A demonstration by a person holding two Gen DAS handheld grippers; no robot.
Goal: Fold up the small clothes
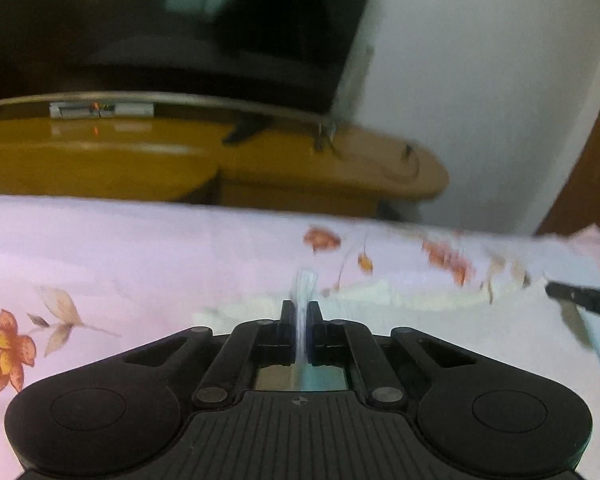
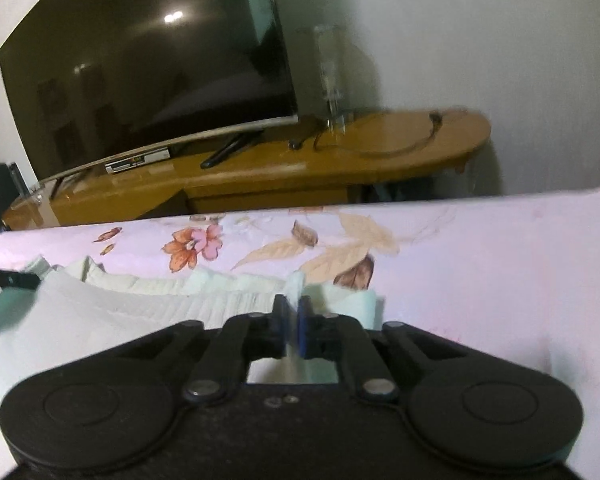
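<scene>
A small pale white-and-mint garment (image 2: pixel 148 300) lies on a pink floral bedsheet (image 2: pixel 480 248). My right gripper (image 2: pixel 293 304) is shut on the garment's right edge, and a fold of cloth sticks up between the fingers. My left gripper (image 1: pixel 301 308) is shut on the garment (image 1: pixel 380 300) at its other edge, with white cloth pinched between the fingers. The left gripper's finger shows at the left edge of the right wrist view (image 2: pixel 8 279). The right gripper's finger shows at the right edge of the left wrist view (image 1: pixel 584 300).
The bedsheet (image 1: pixel 120 248) covers a bed. Beyond its far edge stands a low wooden TV stand (image 2: pixel 300 168) with a dark television (image 2: pixel 148 68), a set-top box (image 2: pixel 136 161), a clear vase (image 2: pixel 332 76) and cables. A white wall (image 2: pixel 500 40) is behind.
</scene>
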